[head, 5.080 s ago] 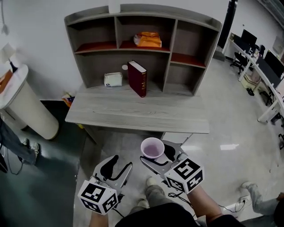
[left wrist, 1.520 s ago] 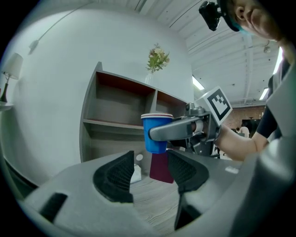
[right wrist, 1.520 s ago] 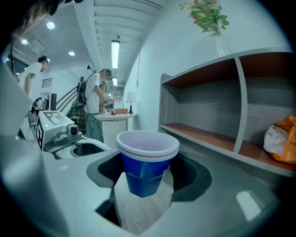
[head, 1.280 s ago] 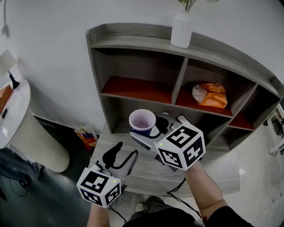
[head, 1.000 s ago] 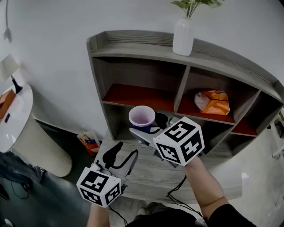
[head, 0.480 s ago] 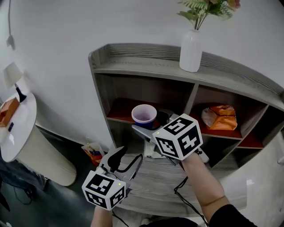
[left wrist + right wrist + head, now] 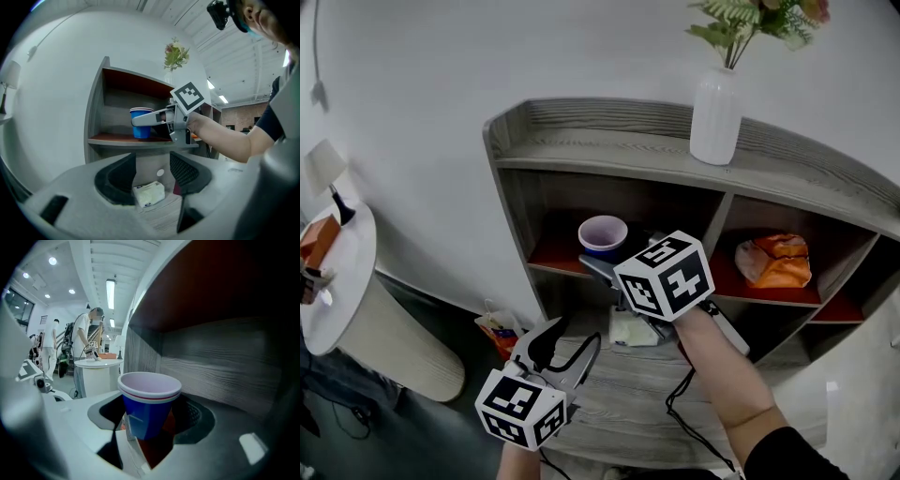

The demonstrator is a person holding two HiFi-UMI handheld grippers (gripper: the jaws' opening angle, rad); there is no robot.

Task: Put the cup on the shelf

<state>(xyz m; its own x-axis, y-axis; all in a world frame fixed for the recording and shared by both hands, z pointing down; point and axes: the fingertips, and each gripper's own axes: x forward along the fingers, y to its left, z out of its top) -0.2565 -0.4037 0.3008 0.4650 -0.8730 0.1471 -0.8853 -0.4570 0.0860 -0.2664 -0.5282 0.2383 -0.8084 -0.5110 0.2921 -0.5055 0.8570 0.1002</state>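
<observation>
A blue paper cup (image 7: 603, 234) with a white inside and a red rim stripe stands upright between the jaws of my right gripper (image 7: 603, 251), which is shut on it. The cup (image 7: 140, 123) is inside the left compartment of the grey shelf unit (image 7: 581, 141), low over its red board (image 7: 117, 139); I cannot tell if it touches. In the right gripper view the cup (image 7: 149, 404) fills the gap of my right gripper (image 7: 150, 418), with the compartment's back wall close behind. My left gripper (image 7: 560, 344) hangs open and empty below, over the desk top.
A white vase (image 7: 715, 117) with flowers stands on the shelf's top board. An orange bag (image 7: 775, 260) lies in the middle compartment. A white box (image 7: 149, 193) sits on the desk under the shelf. A round white table (image 7: 337, 272) stands at the left.
My right gripper has carried the cup forward into the left shelf compartment. The left gripper has stayed low, open.
</observation>
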